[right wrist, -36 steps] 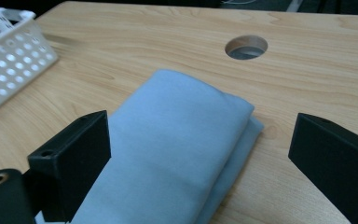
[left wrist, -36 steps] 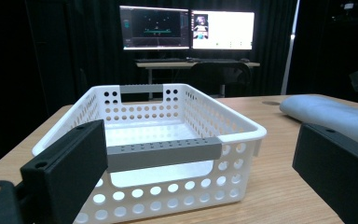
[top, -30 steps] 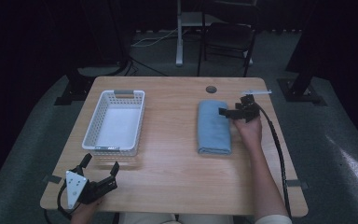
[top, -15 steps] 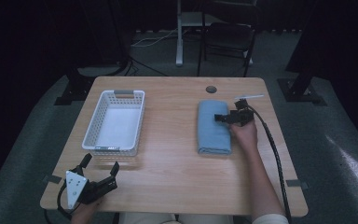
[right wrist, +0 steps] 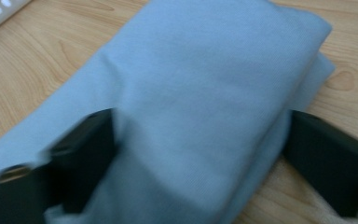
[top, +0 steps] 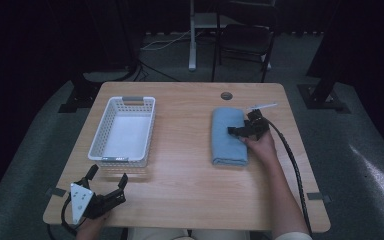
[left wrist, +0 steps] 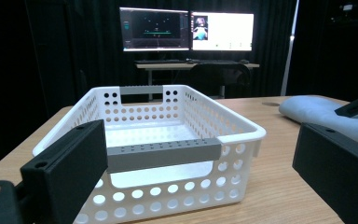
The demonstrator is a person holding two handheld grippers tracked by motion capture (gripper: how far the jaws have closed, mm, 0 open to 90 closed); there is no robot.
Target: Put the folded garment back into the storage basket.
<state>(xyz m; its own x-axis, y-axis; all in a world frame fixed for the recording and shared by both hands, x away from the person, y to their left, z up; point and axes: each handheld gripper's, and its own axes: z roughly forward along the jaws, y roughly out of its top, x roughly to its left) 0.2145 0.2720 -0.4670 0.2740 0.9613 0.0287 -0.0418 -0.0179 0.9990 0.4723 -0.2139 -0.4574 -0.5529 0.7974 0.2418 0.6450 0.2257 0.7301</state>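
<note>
A folded light-blue towel (top: 227,137) lies on the right half of the wooden table (top: 185,165). My right gripper (top: 240,127) rests at the towel's right edge, open. In the right gripper view the towel (right wrist: 205,93) bulges between the two spread jaws of the right gripper (right wrist: 200,158), one jaw on each side of the fold. A white perforated basket (top: 152,125) with grey handles sits empty on the left half. My left gripper (top: 109,173) is held open near the front left corner, pointing at the basket (left wrist: 163,154), nothing between the jaws of the left gripper (left wrist: 200,172).
A round grommet hole (top: 226,95) is set in the table near its far edge. A small white strip (top: 262,105) lies beyond the towel. A black cable (top: 290,165) trails along the right side. A chair (top: 245,45) and stand legs are behind the table.
My right gripper has come down and toward the person, from the towel's far right corner to its right edge, with the jaws now around the fold. The left gripper has stayed put.
</note>
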